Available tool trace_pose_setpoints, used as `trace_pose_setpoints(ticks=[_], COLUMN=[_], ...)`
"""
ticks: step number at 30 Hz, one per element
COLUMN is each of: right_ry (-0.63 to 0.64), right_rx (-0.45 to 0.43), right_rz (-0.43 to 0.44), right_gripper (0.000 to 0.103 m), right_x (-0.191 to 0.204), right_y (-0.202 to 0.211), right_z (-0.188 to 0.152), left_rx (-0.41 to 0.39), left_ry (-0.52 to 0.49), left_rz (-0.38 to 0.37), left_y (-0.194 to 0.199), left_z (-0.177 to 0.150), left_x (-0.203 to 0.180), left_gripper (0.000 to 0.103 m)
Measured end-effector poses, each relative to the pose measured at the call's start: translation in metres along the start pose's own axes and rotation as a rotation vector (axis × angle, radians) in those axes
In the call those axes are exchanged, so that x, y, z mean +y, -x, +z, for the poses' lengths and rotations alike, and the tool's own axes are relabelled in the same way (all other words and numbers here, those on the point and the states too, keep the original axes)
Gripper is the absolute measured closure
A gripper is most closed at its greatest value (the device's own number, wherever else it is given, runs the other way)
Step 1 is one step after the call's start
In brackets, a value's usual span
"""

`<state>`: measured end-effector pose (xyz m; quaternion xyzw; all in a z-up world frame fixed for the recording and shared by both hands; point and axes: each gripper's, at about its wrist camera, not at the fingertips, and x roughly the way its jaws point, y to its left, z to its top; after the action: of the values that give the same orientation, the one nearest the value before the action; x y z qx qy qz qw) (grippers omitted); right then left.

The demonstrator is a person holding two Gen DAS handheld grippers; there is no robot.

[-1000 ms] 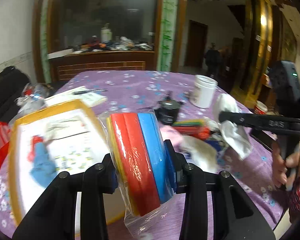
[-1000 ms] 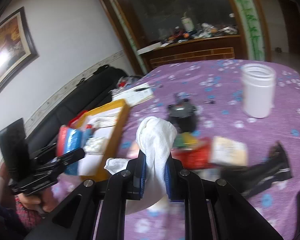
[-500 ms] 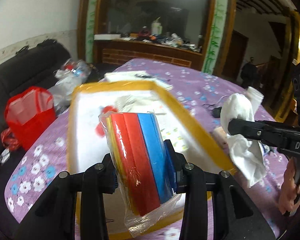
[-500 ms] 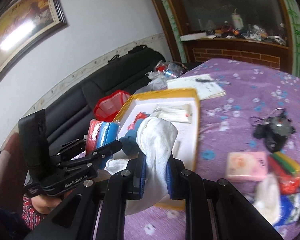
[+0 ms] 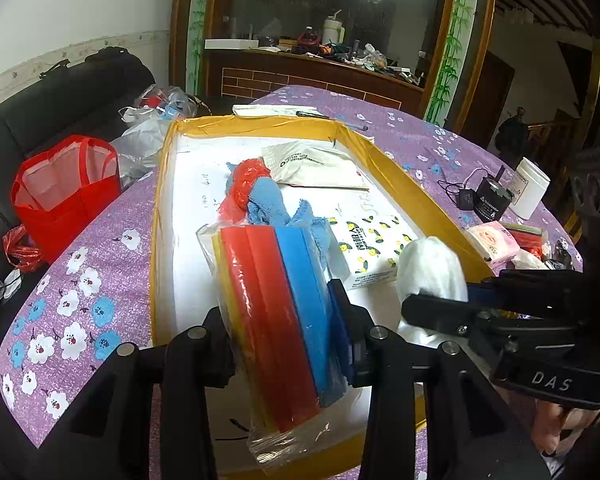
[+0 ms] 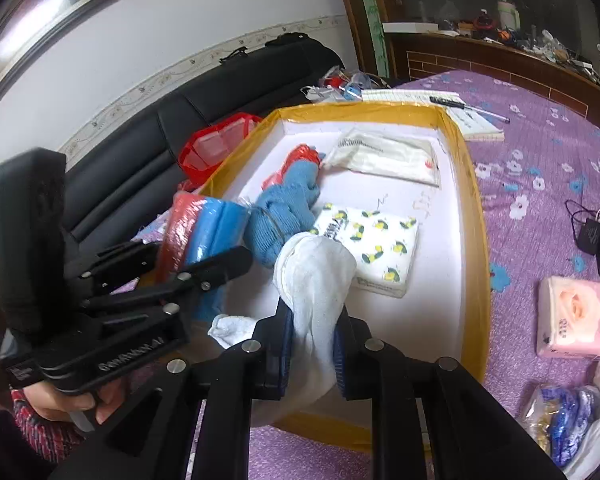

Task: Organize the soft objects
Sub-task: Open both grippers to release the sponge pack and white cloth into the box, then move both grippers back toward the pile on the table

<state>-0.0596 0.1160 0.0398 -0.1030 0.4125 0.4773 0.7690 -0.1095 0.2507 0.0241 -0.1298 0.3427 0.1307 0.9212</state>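
Both tools carry soft goods over the yellow-rimmed tray (image 5: 384,162).
Left tool (image 5: 284,344) pinches the sponge pack (image 5: 276,312); right tool (image 6: 312,344), jaws opening, has the white cloth (image 6: 316,280) between them, for dropping in.

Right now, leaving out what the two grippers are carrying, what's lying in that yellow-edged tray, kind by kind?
Lemon-print tissue pack: 1
White flat packet: 1
Blue knitted cloth: 1
Red plastic bag: 1
Total: 4
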Motion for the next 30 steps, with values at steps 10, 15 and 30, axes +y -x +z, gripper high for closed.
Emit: trace_pose_setpoints(ticks=[10,15,30], right_ry=[-0.026,-0.089,-0.113], right_rx=[-0.082,-0.132,-0.148], right_rz=[0.004,0.025,-0.096], right_gripper=[0.046,0.046,0.038], right_x=[-0.007,-0.017,-0.06], right_y=[0.018,0.037,0.109], right_z=[0.004,0.011,-0.001], left_rx=[-0.042,-0.054,-0.058], left_ry=[0.029,0.022,-0.1], left_rz=[-0.005,-0.027,-0.088], left_y=[0.012,0.02,0.031], left_z=[0.005,0.01,0.015], left_x=[0.003,-0.003,-0.06], left_gripper=[0.044,0.044,0.044])
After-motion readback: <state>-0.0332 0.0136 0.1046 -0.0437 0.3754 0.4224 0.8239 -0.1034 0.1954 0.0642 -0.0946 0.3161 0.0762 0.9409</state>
